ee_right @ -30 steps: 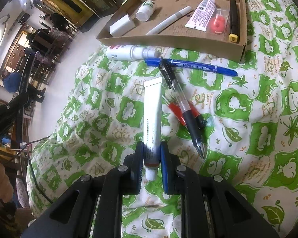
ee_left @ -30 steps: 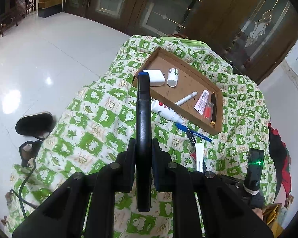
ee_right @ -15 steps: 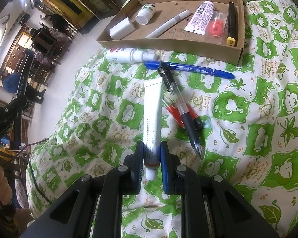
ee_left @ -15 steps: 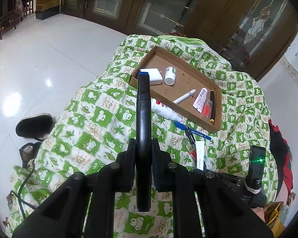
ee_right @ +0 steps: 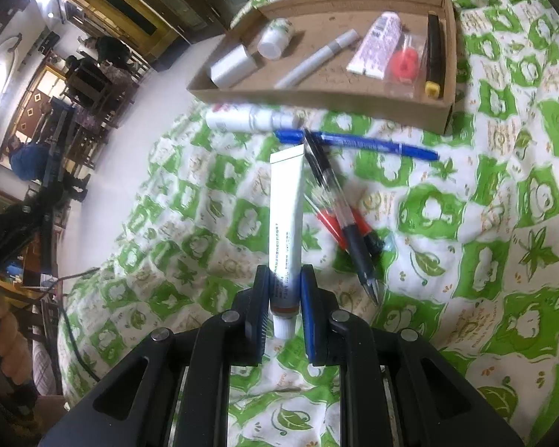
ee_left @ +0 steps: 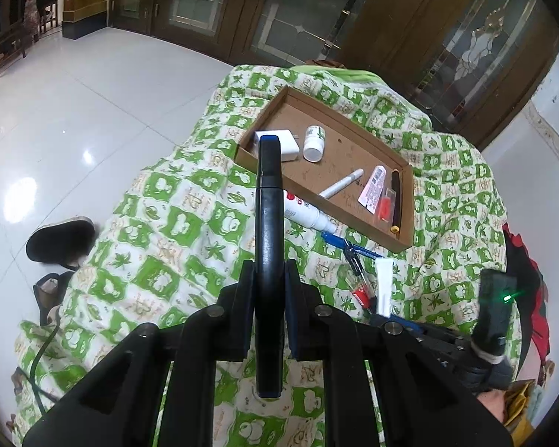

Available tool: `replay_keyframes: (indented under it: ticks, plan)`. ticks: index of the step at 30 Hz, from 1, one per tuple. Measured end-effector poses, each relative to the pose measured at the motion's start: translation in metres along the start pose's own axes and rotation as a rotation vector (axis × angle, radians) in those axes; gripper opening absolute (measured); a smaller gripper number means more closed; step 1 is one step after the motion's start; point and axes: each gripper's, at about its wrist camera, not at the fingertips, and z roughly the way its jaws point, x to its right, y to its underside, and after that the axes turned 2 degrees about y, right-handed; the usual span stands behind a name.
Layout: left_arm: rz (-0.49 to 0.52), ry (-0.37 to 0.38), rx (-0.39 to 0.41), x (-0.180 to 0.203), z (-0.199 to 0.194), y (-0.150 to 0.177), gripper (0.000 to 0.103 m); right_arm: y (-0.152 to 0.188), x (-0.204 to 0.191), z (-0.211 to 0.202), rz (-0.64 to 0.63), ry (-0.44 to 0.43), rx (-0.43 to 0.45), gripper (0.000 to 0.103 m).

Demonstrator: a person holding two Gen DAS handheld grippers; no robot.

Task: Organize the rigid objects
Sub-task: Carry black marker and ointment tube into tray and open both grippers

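Covering the counter, a green frog-print cloth (ee_right: 466, 223) by glossy white floor (ee_left: 74, 111); left tongs (ee_left: 268, 279) pinching a black marker (ee_left: 268, 223), right tongs (ee_right: 285, 290) a white ointment tube (ee_right: 287, 216).

A home's living and dining hall.
Glossy white floor tiles (ee_left: 93, 111), dark wooden doors with leaded glass (ee_left: 477, 48), slippers (ee_left: 59, 238) on the floor, people seated at wooden dining furniture (ee_right: 89, 85), a green-patterned quilt (ee_left: 175, 223).

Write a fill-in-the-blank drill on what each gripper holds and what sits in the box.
The left gripper is shut on a long ____ marker.
The right gripper clamps a white ____.
The small white pill bottle lies ____ the shallow brown cardboard box.
The blue pen lies ____ the box.

Missing: black; tube; inside; outside
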Motion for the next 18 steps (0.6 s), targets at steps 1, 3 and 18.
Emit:
replay_keyframes:
  ticks: [1, 3, 18]
  plan:
    - [0.007, 0.002, -0.006, 0.002, 0.004, -0.001, 0.012, -0.002, 0.000, -0.004, 0.001, -0.005, 0.008, 0.014]
    - [0.019, 0.015, -0.016, 0.006, 0.012, -0.002, 0.012, -0.007, 0.000, -0.010, 0.004, -0.016, 0.020, 0.014]
    - [0.112, 0.096, -0.135, 0.049, 0.094, -0.061, 0.012, -0.087, 0.042, -0.048, 0.070, -0.010, 0.127, 0.014]
